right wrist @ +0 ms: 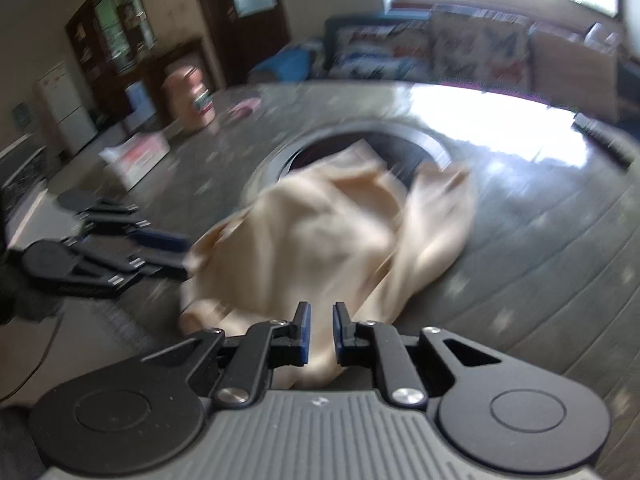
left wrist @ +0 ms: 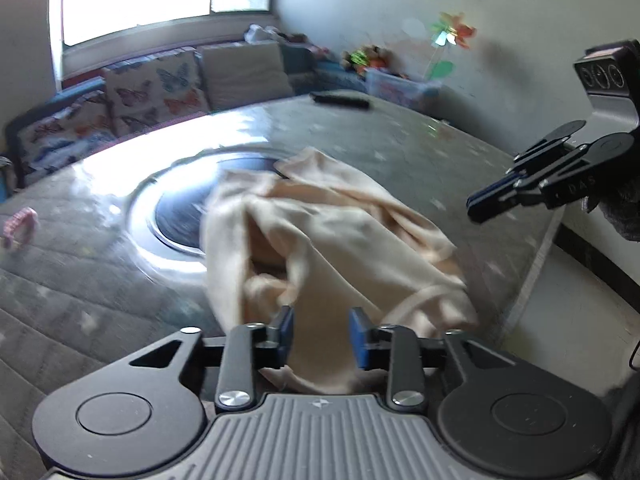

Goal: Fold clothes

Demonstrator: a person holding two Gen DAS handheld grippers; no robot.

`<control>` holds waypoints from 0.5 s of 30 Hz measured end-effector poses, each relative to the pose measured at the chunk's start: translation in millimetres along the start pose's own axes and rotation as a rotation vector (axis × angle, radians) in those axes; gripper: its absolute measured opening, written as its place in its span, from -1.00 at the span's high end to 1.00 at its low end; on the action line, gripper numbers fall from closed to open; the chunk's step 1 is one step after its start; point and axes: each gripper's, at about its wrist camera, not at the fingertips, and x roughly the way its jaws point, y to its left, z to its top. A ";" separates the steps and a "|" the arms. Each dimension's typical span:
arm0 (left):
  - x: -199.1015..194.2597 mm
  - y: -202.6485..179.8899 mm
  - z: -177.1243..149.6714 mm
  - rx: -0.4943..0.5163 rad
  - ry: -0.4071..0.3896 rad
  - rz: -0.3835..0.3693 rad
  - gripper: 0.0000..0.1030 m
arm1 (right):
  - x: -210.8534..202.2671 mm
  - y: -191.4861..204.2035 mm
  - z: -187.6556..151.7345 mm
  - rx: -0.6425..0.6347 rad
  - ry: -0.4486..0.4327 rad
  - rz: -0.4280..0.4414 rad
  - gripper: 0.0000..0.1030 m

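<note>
A crumpled cream garment (left wrist: 340, 232) (right wrist: 328, 240) lies on the grey patterned table (left wrist: 80, 280), partly over a round dark inset with a shiny ring (left wrist: 176, 224). My left gripper (left wrist: 322, 332) hangs just above the garment's near edge. Its blue pads are well apart and cloth shows in the gap without being pinched. In the right wrist view it (right wrist: 182, 256) sits at the garment's left edge. My right gripper (right wrist: 321, 332) hovers over the garment's near end with a narrow gap between its pads. From the left wrist view it (left wrist: 474, 206) is off to the right, carrying no cloth.
A dark remote (left wrist: 340, 100) lies at the table's far side and a small pink object (left wrist: 18, 226) at its left. The table's edge (left wrist: 536, 272) drops off on the right. A sofa with butterfly cushions (left wrist: 152, 88) stands behind. A pink jar (right wrist: 192, 100) stands on the floor.
</note>
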 end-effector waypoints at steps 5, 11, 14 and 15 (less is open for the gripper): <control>26.4 22.1 31.4 -0.080 -0.008 0.095 0.19 | 45.6 -33.1 41.5 0.017 -0.057 -0.103 0.78; 66.6 39.4 64.2 -0.127 -0.004 0.127 0.19 | 120.7 -61.4 74.3 0.044 -0.028 -0.151 0.78; 87.9 42.1 77.0 -0.117 0.021 0.127 0.19 | 151.0 -68.4 78.8 0.045 0.006 -0.174 0.78; 95.7 43.8 81.3 -0.118 0.034 0.123 0.19 | 158.5 -70.8 79.3 0.048 0.016 -0.175 0.78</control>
